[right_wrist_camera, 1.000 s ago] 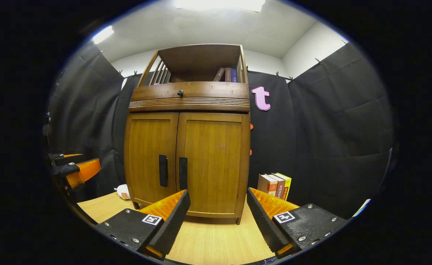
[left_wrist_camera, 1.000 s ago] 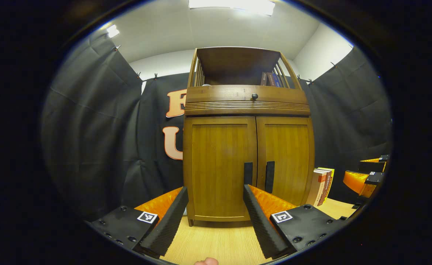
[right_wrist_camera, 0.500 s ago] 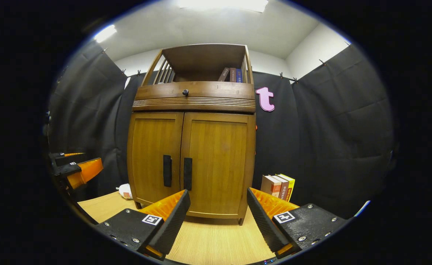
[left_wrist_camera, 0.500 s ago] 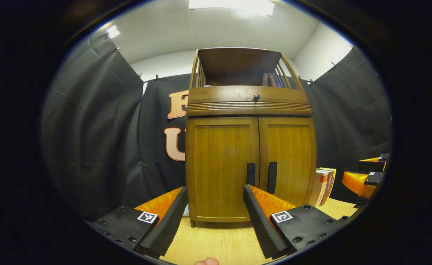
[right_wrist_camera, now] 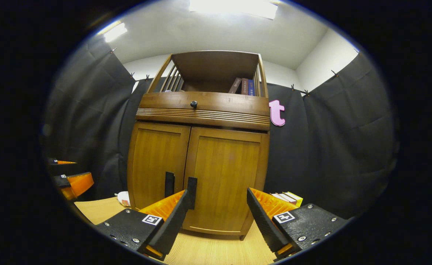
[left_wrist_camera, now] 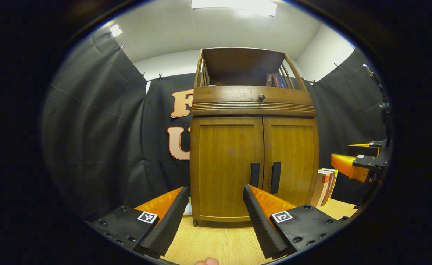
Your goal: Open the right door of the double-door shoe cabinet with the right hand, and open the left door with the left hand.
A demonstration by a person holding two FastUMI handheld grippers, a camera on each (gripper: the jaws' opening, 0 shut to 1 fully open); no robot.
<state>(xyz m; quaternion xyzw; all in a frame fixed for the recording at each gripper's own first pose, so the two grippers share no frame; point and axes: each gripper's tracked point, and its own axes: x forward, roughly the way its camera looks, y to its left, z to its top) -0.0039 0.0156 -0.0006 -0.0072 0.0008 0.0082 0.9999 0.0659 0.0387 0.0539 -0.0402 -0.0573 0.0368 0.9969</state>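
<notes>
The wooden shoe cabinet (left_wrist_camera: 254,106) stands on a light wooden table, both doors shut. Its left door (left_wrist_camera: 227,165) and right door (left_wrist_camera: 295,158) carry dark vertical handles (left_wrist_camera: 254,175) (left_wrist_camera: 275,177) at the middle seam. My left gripper (left_wrist_camera: 215,189) is open in front of the left door, a short way off. In the right gripper view, my right gripper (right_wrist_camera: 218,192) is open before the right door (right_wrist_camera: 227,176), its left fingertip just below the right handle (right_wrist_camera: 192,191). The right gripper (left_wrist_camera: 352,165) also hangs at the far right of the left gripper view.
Several books (left_wrist_camera: 324,186) stand on the table to the right of the cabinet. A small white object (right_wrist_camera: 123,198) lies by its left foot. A drawer knob (right_wrist_camera: 193,104) and shelf books (right_wrist_camera: 243,85) sit above the doors. Black cloth walls close in behind and beside.
The right gripper has risen and moved closer to the cabinet, so its doors look larger. The left gripper has drifted slightly left. Both doors stay shut.
</notes>
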